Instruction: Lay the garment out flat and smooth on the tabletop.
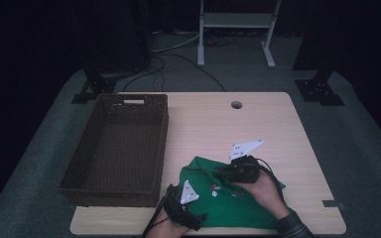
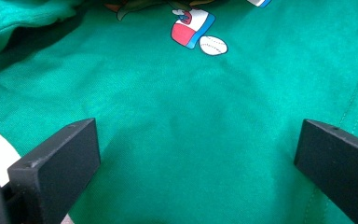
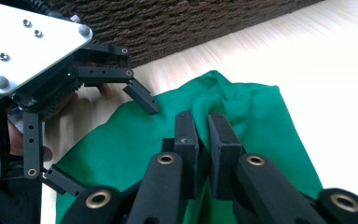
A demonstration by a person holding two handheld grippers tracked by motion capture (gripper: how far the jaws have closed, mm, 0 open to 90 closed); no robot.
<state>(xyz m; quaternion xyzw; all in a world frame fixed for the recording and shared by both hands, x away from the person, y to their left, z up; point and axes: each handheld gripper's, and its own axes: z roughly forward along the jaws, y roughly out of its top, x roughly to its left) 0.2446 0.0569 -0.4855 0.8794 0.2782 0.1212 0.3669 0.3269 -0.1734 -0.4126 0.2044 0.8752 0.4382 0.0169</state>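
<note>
The right gripper [image 3: 204, 126] has its jaws drawn nearly together, pinching a raised fold of the green shirt [image 3: 242, 112]; from above, this gripper [image 1: 226, 173] sits over the upper middle of the cloth with its grey plate tilted up. The left gripper [image 2: 191, 154] has its jaws spread wide apart, both pads resting down on flat green fabric with nothing clamped between them; in the high view it [image 1: 191, 210] lies at the shirt's near left corner. The shirt [image 1: 238, 206] is spread, somewhat rumpled, on the near part of the table [image 1: 278, 129], close to the front edge, and its small red, white and blue print [image 2: 193, 28] shows just ahead of the left jaws. A brown wicker basket [image 1: 116, 148] stands on the table's left side, just beside the shirt's left edge
</note>
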